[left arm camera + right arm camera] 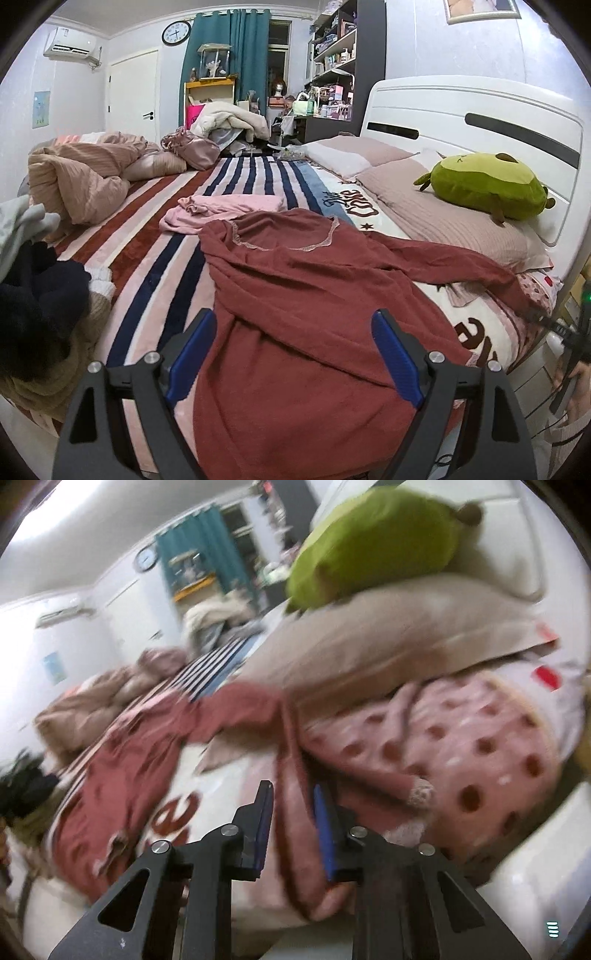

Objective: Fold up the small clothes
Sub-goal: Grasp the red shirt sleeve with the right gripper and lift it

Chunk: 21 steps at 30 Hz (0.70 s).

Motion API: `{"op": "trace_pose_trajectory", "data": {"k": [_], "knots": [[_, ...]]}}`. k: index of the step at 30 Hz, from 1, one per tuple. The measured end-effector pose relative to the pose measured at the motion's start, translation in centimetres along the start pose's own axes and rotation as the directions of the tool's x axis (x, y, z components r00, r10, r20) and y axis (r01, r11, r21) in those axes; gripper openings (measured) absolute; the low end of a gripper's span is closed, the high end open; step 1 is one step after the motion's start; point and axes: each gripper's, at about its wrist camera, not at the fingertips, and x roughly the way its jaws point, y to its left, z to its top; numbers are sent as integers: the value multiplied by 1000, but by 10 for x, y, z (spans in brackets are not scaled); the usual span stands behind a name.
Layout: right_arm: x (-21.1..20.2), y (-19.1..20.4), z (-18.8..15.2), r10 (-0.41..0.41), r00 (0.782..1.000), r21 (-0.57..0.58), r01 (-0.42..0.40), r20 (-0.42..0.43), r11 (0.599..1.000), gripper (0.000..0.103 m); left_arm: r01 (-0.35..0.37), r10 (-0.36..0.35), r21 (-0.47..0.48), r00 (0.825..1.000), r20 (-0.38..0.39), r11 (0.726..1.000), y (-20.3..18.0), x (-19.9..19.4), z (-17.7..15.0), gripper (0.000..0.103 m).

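A dark red long-sleeved top [314,295] with a lace-trimmed neckline lies spread on the striped blanket [155,273], neckline away from me. My left gripper [293,315] hovers over its lower body, jaws wide apart with nothing between the blue pads. One sleeve [461,266] stretches right toward the bed's edge. In the blurred right wrist view that sleeve [291,812] runs between the pads of my right gripper [291,786], which is shut on it. The lace cuff [421,794] lies just to the right, and the top's body [122,760] trails off to the left.
A pink garment [225,210] lies beyond the red top. Pillows [443,221] and a green plush [487,184] rest against the white headboard [480,110]. A crumpled beige duvet [85,177] and a dark clothes pile [37,295] sit left. Pink dotted fabric [461,746] lies under the pillow.
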Motion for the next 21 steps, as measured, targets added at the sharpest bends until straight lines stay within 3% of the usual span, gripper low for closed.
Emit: {"op": "trace_pose_trajectory", "data": {"k": [3, 7, 9, 10, 11, 21], "knots": [[15, 5, -10, -8, 996, -31, 5, -85, 999, 18, -2, 2, 9, 1000, -3, 1000, -7, 0, 0, 83], [8, 7, -12, 0, 998, -42, -3, -65, 999, 18, -10, 10, 16, 1000, -12, 1000, -13, 0, 0, 83], [-11, 8, -7, -8, 1000, -71, 9, 4, 997, 32, -15, 15, 16, 1000, -9, 1000, -15, -1, 1, 83], [-16, 7, -3, -17, 1000, -80, 19, 25, 997, 47, -19, 20, 14, 1000, -4, 1000, -17, -1, 2, 83], [-23, 6, 2, -29, 998, -90, 34, 59, 995, 55, -20, 20, 9, 1000, 3, 1000, -18, -2, 3, 83], [15, -11, 32, -191, 982, -182, 185, -12, 966, 53, 16, -16, 6, 1000, 22, 1000, -39, 2, 1, 84]]}}
